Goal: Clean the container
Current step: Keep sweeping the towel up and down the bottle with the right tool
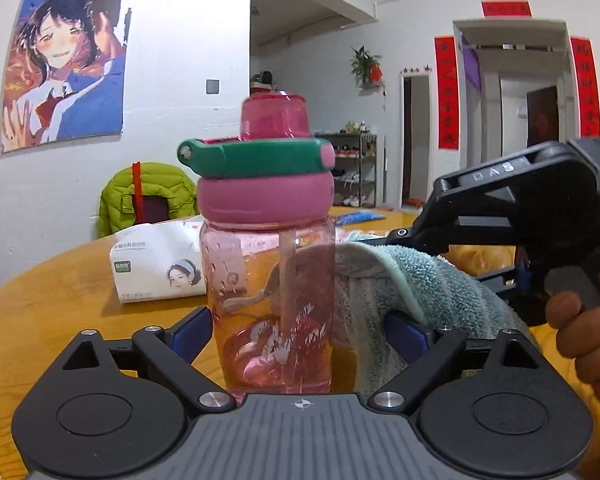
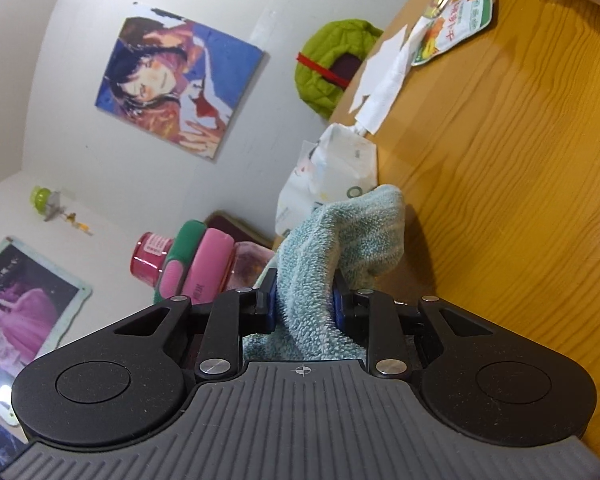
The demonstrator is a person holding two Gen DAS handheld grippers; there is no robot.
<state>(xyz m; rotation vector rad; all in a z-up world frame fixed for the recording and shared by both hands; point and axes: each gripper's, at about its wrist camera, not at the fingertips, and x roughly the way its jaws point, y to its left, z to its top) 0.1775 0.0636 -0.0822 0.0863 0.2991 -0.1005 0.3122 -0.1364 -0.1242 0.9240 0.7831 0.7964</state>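
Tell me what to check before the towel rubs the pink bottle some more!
1. Bottle upright on the table: ok.
2. Left tongs gripping the bottle firmly: cannot tell; the fingers flank it wide apart.
3. Right tongs pinching the blue towel: ok.
4. Towel touching the bottle's side: ok.
5. Lid closed: ok.
6. Tissue pack away from the wiping: ok, it sits behind.

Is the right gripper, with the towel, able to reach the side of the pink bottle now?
Probably yes. The right gripper holds the towel, which already lies against the pink bottle; nothing stands between them.
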